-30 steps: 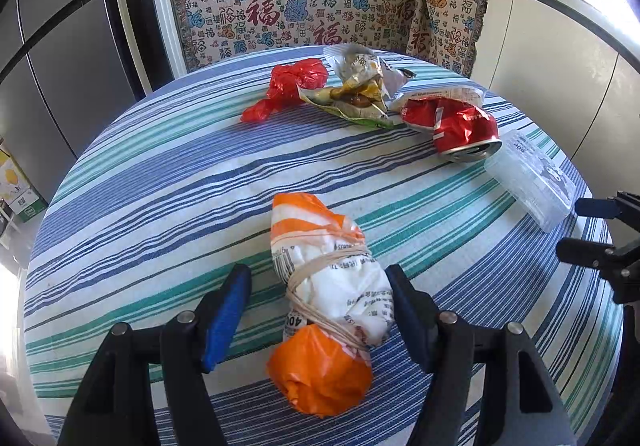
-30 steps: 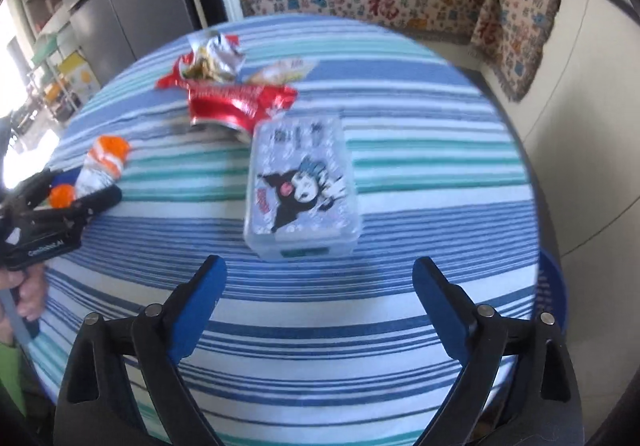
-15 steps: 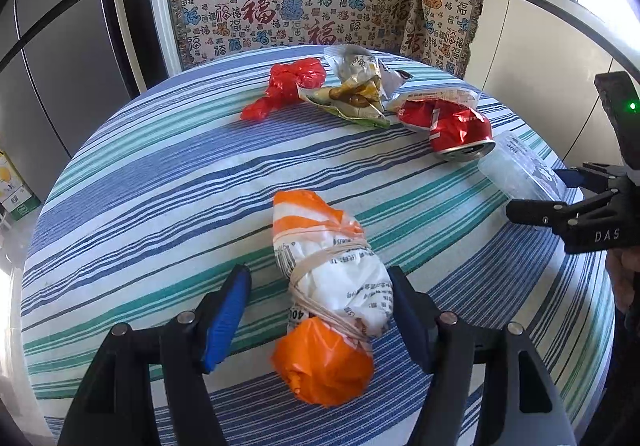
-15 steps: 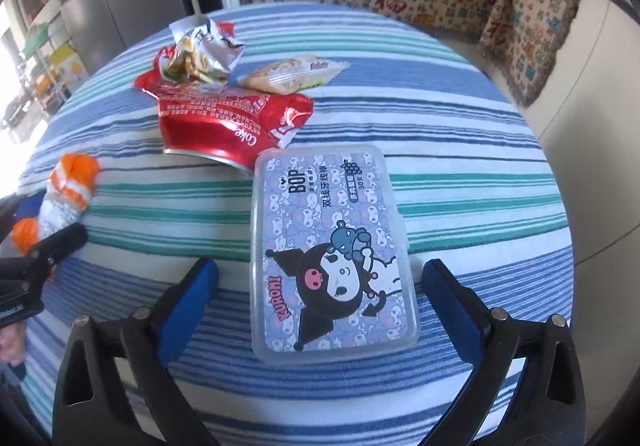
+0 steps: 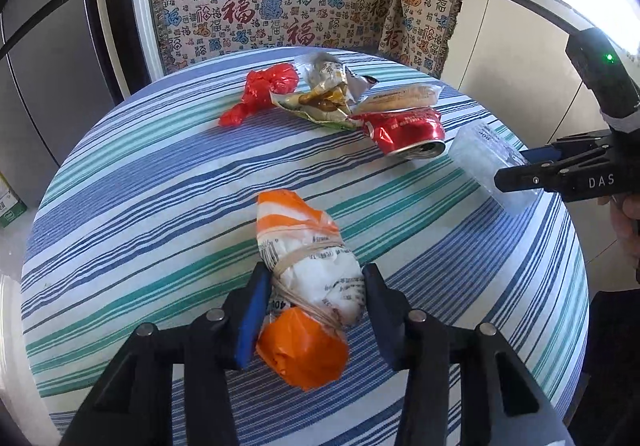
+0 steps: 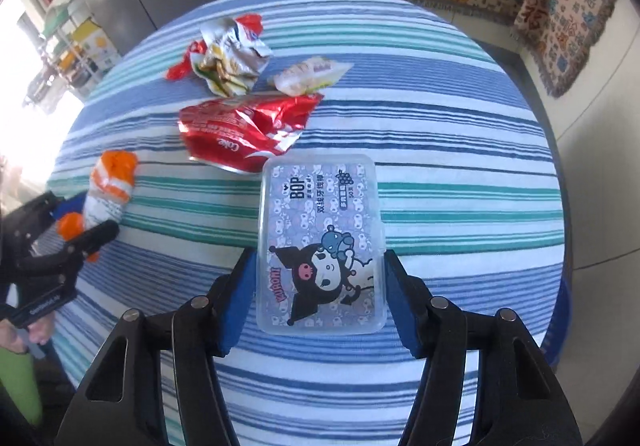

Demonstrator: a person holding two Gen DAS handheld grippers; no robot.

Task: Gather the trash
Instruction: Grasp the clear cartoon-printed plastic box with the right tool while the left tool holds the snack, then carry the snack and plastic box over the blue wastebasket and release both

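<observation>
Both tongs closed around trash, pinching at the sides.

My left gripper (image 5: 316, 306) pinches the orange-and-white bundle (image 5: 308, 270) near me; it looks soft, light, best squeezed mid-body by the rubber bands. My right gripper (image 6: 320, 294) clamps the plastic box (image 6: 320, 242) at its long walls: stiff, probably slick. Crushed can (image 6: 244, 138) and wrappers (image 6: 230, 62) lie farther on the striped tablecloth (image 6: 460, 174); patterned bench cover (image 5: 280, 6) behind.

Orange-white bundle (image 5: 308, 278), red can (image 5: 408, 132), blue-teal striped tablecloth (image 5: 160, 182)

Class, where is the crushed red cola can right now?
On the striped table, the crushed red cola can lies between the snack wrappers and the clear floss-pick box.
</observation>
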